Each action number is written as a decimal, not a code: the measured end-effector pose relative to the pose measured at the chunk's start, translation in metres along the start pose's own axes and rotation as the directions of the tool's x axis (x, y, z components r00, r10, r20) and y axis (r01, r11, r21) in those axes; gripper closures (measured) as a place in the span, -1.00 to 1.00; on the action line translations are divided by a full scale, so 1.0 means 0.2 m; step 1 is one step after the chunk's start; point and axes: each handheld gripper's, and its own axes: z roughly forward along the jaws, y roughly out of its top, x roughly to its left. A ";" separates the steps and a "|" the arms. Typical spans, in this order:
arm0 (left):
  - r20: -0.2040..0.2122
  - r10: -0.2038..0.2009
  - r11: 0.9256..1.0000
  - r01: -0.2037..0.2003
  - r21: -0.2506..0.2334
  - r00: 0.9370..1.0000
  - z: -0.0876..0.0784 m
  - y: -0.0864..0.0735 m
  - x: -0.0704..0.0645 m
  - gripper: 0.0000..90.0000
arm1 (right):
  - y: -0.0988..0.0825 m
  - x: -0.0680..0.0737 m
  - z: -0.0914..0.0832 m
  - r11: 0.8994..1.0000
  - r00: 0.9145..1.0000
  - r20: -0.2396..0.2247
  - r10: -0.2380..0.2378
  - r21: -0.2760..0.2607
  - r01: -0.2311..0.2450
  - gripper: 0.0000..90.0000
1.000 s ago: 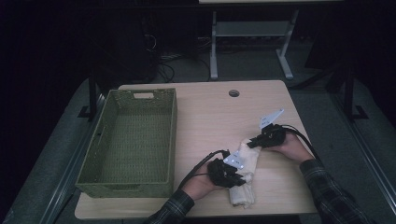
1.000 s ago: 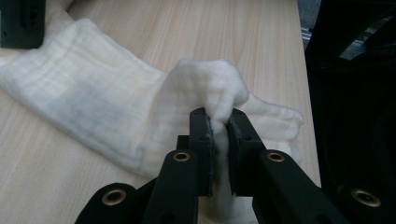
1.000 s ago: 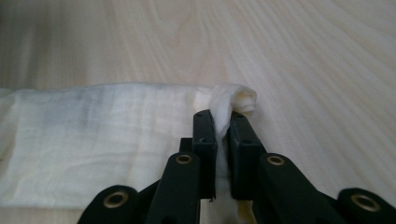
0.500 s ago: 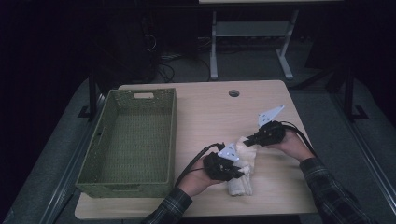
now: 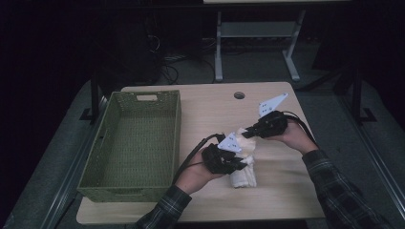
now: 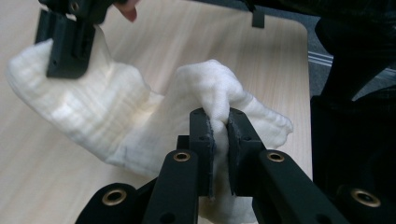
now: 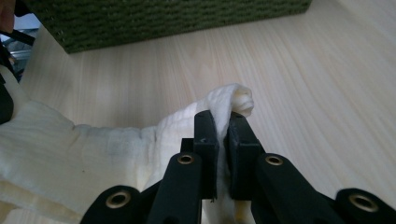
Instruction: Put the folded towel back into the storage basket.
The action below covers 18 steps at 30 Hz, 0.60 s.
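A folded white cloth [image 5: 242,162] hangs between both grippers just above the wooden table [image 5: 210,112], its lower end sagging toward the front. My left gripper [image 5: 239,164] is shut on a bunched fold of the cloth [image 6: 212,93]; its own point is [image 6: 219,128]. My right gripper [image 5: 248,133] is shut on the far end of the cloth [image 7: 229,100]; its own point is [image 7: 223,126]. In the left gripper view the right gripper [image 6: 70,46] pinches the cloth's other end at the upper left.
A green woven basket [image 5: 131,138] stands on the left half of the table, seen as a green wall [image 7: 163,18] in the right gripper view. A cable hole [image 5: 239,95] sits near the far edge. A metal table frame [image 5: 253,38] stands beyond.
Both grippers have risen with the cloth, lifting it off the table. The left gripper shifted slightly right and the cloth now sags between them.
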 end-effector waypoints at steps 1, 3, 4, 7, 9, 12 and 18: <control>-0.003 -0.002 1.000 0.002 -0.003 1.000 -0.01 0.00 0.00 0.82 | 0.02 0.00 0.00 1.000 1.000 0.000 -0.006 -0.003 0.006 0.87; -0.011 -0.004 1.000 0.004 -0.002 1.000 -0.03 0.01 0.01 0.82 | 0.04 0.00 -0.01 1.000 1.000 0.000 -0.013 -0.003 0.013 0.87; -0.013 0.000 1.000 0.000 -0.001 1.000 -0.04 0.01 0.01 0.82 | 0.06 0.01 -0.01 1.000 1.000 -0.005 -0.013 -0.001 0.013 0.87; -0.021 -0.003 1.000 0.003 -0.003 1.000 -0.08 0.02 0.02 0.82 | 0.11 0.01 -0.01 1.000 1.000 -0.008 -0.023 -0.008 0.023 0.87; -0.027 -0.009 1.000 0.009 -0.009 1.000 -0.11 0.02 0.02 0.82 | 0.14 0.00 -0.01 1.000 0.999 -0.012 -0.030 -0.009 0.030 0.87; -0.048 -0.001 1.000 0.001 -0.014 0.999 -0.16 0.02 0.04 0.82 | 0.19 0.00 -0.01 0.999 0.999 -0.018 -0.040 -0.019 0.040 0.87; -0.087 -0.003 1.000 0.001 -0.024 0.996 -0.29 0.01 0.08 0.82 | 0.32 0.00 0.02 0.997 0.998 -0.013 -0.067 -0.025 0.067 0.87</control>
